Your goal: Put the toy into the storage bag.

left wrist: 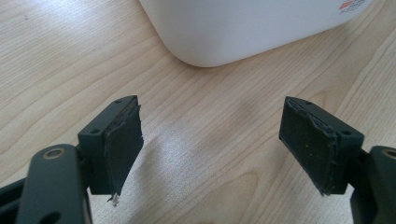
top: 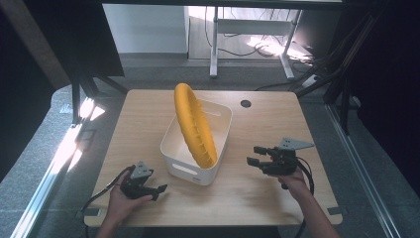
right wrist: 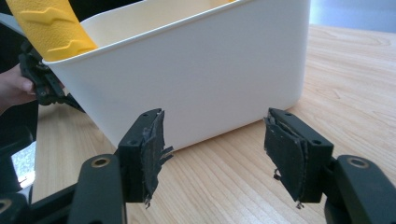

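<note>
A white plastic bin [top: 178,148] stands in the middle of the wooden table [top: 257,124]. A large yellow ribbed ring [top: 194,124] stands on edge inside it, leaning above the rim. My left gripper [top: 159,191] rests low at the bin's near left corner, open, with bare wood between its jaws [left wrist: 210,135]. My right gripper [top: 253,154] hovers to the right of the bin, open and facing its side wall [right wrist: 196,84]. The yellow ring [right wrist: 46,28] pokes over the rim there.
A small round black hole [top: 245,103] sits in the table near its far edge. Bare wood lies right of the bin and along the front edge. A desk frame [top: 247,34] and cables lie on the floor beyond the table.
</note>
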`<act>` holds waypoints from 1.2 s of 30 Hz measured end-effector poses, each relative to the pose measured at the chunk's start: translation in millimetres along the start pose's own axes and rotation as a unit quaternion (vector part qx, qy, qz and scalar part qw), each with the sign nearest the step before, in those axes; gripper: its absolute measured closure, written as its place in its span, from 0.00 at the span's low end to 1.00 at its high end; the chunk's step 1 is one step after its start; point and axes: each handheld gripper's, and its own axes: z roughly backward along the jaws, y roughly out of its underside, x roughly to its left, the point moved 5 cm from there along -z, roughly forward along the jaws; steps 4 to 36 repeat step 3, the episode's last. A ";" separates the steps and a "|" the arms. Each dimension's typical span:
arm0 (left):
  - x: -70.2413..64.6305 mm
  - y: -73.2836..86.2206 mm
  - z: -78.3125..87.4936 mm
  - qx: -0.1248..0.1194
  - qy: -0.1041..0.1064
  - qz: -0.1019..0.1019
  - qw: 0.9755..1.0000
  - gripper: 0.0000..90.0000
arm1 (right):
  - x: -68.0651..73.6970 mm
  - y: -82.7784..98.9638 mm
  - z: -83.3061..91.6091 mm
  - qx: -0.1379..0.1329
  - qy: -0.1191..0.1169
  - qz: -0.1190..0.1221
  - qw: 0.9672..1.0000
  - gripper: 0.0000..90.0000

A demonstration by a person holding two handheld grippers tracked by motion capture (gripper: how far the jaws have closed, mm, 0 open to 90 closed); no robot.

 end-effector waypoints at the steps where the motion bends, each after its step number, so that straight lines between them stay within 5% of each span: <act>1: 0.1 -0.1 0.0 0.000 0.000 0.001 1.000 0.24 | -0.5 -0.3 0.7 -0.004 -0.001 -0.003 1.000 0.42; 36: 0.6 -0.4 -0.9 0.001 0.000 0.002 1.000 0.24 | -3.1 -0.2 3.9 -0.010 0.000 -0.008 1.000 0.42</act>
